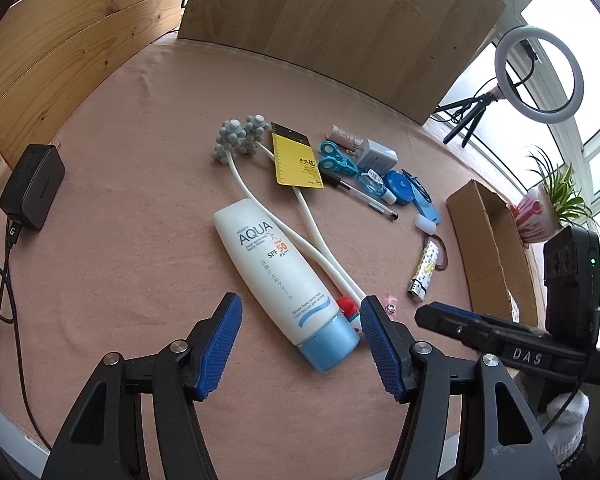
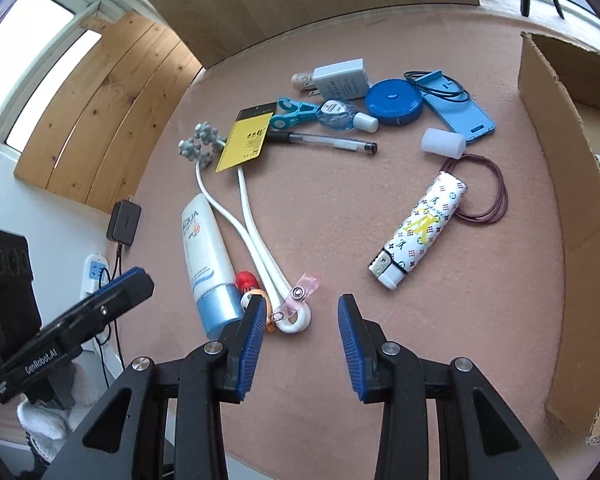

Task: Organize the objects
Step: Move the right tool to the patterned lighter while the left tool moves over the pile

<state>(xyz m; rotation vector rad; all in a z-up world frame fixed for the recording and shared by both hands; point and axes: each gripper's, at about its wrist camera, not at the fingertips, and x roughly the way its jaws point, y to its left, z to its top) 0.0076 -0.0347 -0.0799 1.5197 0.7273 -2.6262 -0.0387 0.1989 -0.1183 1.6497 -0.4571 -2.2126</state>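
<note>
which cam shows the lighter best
The right wrist view: the patterned lighter lies large, whole and unobstructed near the middle. The left wrist view shows the same lighter smaller, off to the right.

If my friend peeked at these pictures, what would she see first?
Probably the big white sunscreen tube with the blue cap, lying on the pink cloth right in front of the open left gripper. Next, the white patterned lighter ahead of the open right gripper, and the pile of small blue things, like the round tape measure, further back.
</note>
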